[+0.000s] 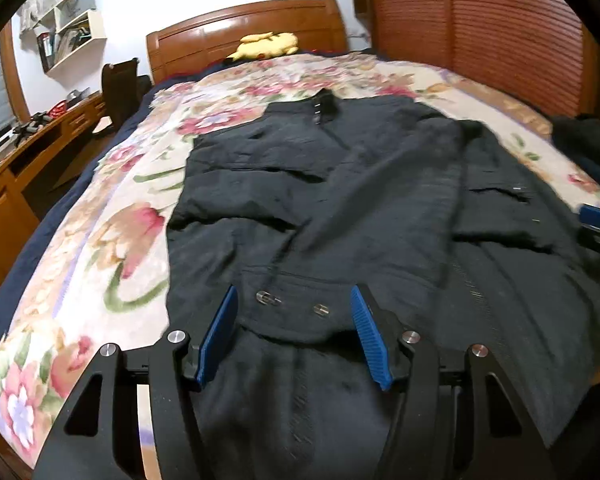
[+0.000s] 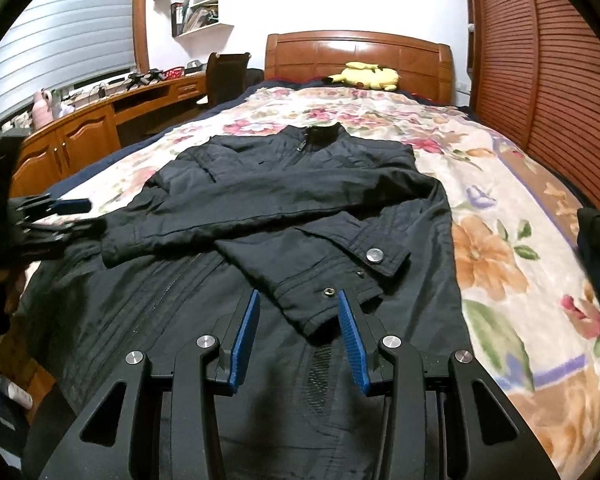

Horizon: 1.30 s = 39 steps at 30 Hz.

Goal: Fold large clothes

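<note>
- Right wrist: jacket (image 2: 292,184) flat on bed (image 2: 500,248), sleeves crossed; soft, limp, probably slippery.
- Both grippers, left (image 1: 294,336) and right (image 2: 298,336), gape wide, empty.
- Best pinch near hem corners.

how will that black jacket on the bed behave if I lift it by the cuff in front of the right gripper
Probably floppy: the black jacket lies wrinkled and flat on the floral blanket, so the sleeve cuff would likely rise first and the body trail. It looks lined, so perhaps somewhat heavy. The right gripper is open; the slight sheen suggests the fabric may slip.
</note>
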Available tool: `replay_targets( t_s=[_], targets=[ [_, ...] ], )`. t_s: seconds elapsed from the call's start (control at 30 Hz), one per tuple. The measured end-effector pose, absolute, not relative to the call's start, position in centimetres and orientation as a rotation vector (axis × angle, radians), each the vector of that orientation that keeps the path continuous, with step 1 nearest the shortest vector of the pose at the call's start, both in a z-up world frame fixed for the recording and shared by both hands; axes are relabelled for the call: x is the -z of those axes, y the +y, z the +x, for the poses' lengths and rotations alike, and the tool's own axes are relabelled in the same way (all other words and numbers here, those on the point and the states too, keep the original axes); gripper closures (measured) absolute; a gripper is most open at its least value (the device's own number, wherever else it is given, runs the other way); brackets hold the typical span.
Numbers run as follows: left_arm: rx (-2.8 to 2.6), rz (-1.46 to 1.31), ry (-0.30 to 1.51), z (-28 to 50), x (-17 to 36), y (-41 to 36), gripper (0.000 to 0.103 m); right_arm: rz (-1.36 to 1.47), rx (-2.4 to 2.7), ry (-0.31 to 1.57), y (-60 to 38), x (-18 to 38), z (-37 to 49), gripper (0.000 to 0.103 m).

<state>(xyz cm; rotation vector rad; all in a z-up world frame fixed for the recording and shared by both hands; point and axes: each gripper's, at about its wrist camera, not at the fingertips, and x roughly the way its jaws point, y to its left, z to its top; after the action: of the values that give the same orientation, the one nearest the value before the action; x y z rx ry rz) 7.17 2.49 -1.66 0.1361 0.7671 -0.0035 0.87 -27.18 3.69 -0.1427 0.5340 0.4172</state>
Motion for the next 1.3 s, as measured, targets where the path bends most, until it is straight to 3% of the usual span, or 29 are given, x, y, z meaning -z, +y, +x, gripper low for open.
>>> replay_targets(
  t_s=[0.23, 0.33, 0.53, 0.77, 0.87, 0.97, 1.0, 1.3],
  targets=[
    [0.010, 0.103, 0.892, 9.2, 4.3, 4.2, 0.042, -0.170, -0.428, 0.540, -26.6, -3.5, 0.8, 0.061],
    [0.021, 0.082, 0.917, 9.4, 5.1, 4.6, 0.033, -0.170, -0.426, 0.544, -26.8, -3.4, 0.9, 0.061],
    [0.076, -0.015, 0.977, 10.3, 5.8, 5.8, 0.032, -0.175, -0.419, 0.553, -26.7, -3.2, 1.2, 0.061],
    [0.150, -0.046, 1.025, 10.4, 6.1, 6.1, 0.045, -0.189, -0.423, 0.555, -26.5, -3.2, 1.1, 0.061],
    [0.141, -0.021, 1.018, 10.3, 5.9, 6.1, 0.058, -0.192, -0.423, 0.556, -26.5, -3.1, 1.1, 0.061],
    [0.109, 0.034, 0.995, 9.8, 5.3, 6.2, 0.085, -0.198, -0.423, 0.558, -26.5, -3.0, 1.2, 0.061],
    [0.103, 0.049, 0.991, 9.7, 5.1, 6.2, 0.088, -0.199, -0.424, 0.558, -26.5, -3.0, 1.1, 0.061],
    [0.049, 0.108, 0.860, 8.5, 2.5, 6.5, 0.094, -0.211, -0.426, 0.564, -26.4, -2.9, 1.3, 0.061]
  ],
)
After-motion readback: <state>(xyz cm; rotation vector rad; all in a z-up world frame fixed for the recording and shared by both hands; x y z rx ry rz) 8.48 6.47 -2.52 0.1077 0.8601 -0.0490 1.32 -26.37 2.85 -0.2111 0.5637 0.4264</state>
